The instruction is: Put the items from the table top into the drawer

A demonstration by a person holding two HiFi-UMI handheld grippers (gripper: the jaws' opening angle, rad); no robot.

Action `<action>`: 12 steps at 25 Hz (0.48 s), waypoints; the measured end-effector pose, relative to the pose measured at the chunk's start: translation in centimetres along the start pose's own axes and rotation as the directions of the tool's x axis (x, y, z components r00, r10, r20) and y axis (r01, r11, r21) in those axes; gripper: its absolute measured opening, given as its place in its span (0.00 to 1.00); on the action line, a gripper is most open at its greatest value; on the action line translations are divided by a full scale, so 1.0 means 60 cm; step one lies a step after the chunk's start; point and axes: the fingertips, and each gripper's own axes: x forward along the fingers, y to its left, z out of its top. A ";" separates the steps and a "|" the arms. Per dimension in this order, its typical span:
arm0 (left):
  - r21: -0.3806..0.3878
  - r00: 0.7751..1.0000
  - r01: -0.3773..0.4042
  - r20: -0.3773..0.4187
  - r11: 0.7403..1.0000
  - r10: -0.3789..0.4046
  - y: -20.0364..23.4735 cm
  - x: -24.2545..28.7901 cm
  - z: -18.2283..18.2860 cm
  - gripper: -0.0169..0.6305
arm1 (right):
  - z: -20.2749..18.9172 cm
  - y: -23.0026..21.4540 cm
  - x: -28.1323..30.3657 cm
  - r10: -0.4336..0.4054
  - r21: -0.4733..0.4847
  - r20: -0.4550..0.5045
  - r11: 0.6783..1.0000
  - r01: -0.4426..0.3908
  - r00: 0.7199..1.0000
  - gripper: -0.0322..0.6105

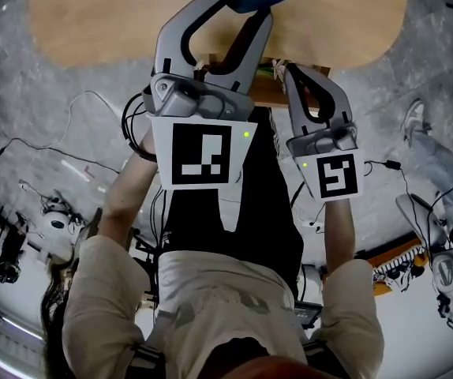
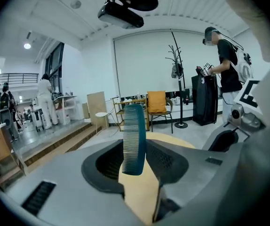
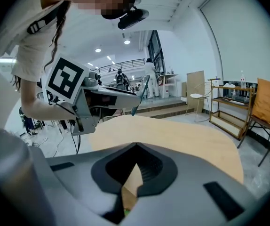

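Clamps the teal comb in the left claw above the table (right claw closed, empty), not yet in the drawer.

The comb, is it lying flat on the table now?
No, the teal comb stands upright, clamped between the jaws of the left hand-held gripper, off the wooden table.
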 end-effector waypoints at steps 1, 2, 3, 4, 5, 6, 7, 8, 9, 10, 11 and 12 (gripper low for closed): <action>0.009 1.000 -0.001 0.004 1.000 0.001 -0.001 -0.001 0.000 0.26 | -0.001 0.003 0.000 0.001 0.002 0.000 1.000 -0.001 1.000 0.05; 0.014 1.000 0.002 0.006 1.000 -0.002 -0.003 -0.002 -0.001 0.26 | -0.003 0.004 0.000 0.002 0.004 -0.002 1.000 -0.002 1.000 0.05; 0.016 1.000 0.010 0.004 1.000 -0.010 -0.006 -0.002 -0.004 0.26 | -0.005 0.006 0.000 0.002 0.005 -0.004 1.000 -0.002 1.000 0.05; 0.017 1.000 0.019 -0.002 1.000 -0.019 -0.010 -0.003 -0.009 0.26 | -0.007 0.006 -0.001 0.002 0.006 -0.008 1.000 -0.002 1.000 0.05; 0.022 0.999 0.030 -0.013 0.999 -0.029 -0.016 -0.003 -0.016 0.26 | -0.010 0.006 -0.002 0.002 0.008 -0.013 1.000 -0.002 1.000 0.05; 0.030 0.999 0.041 -0.027 0.999 -0.040 -0.022 -0.004 -0.027 0.26 | -0.013 0.006 -0.003 0.001 0.009 -0.018 1.000 0.000 1.000 0.05; 0.038 0.998 0.053 -0.046 0.998 -0.051 -0.029 -0.006 -0.040 0.26 | -0.016 0.005 -0.005 -0.001 0.011 -0.024 1.000 0.001 1.000 0.05; 0.047 0.996 0.067 -0.069 0.997 -0.064 -0.039 -0.010 -0.057 0.26 | -0.019 0.003 -0.006 -0.002 0.013 -0.030 1.000 0.003 1.000 0.05; 0.058 0.992 0.088 -0.097 0.994 -0.082 -0.051 -0.014 -0.078 0.26 | -0.023 0.002 -0.007 -0.004 0.013 -0.035 1.000 0.004 0.999 0.05; 0.071 0.986 0.115 -0.128 0.991 -0.106 -0.066 -0.018 -0.101 0.26 | -0.028 0.000 -0.008 -0.004 0.013 -0.041 1.000 0.005 0.999 0.05; 0.087 0.978 0.149 -0.161 0.985 -0.134 -0.084 -0.024 -0.126 0.26 | -0.032 -0.001 -0.008 -0.005 0.011 -0.046 1.000 0.005 0.999 0.05; 0.103 0.967 0.188 -0.196 0.977 -0.165 -0.104 -0.030 -0.151 0.26 | -0.037 -0.001 -0.008 -0.005 0.010 -0.049 1.000 0.006 0.999 0.05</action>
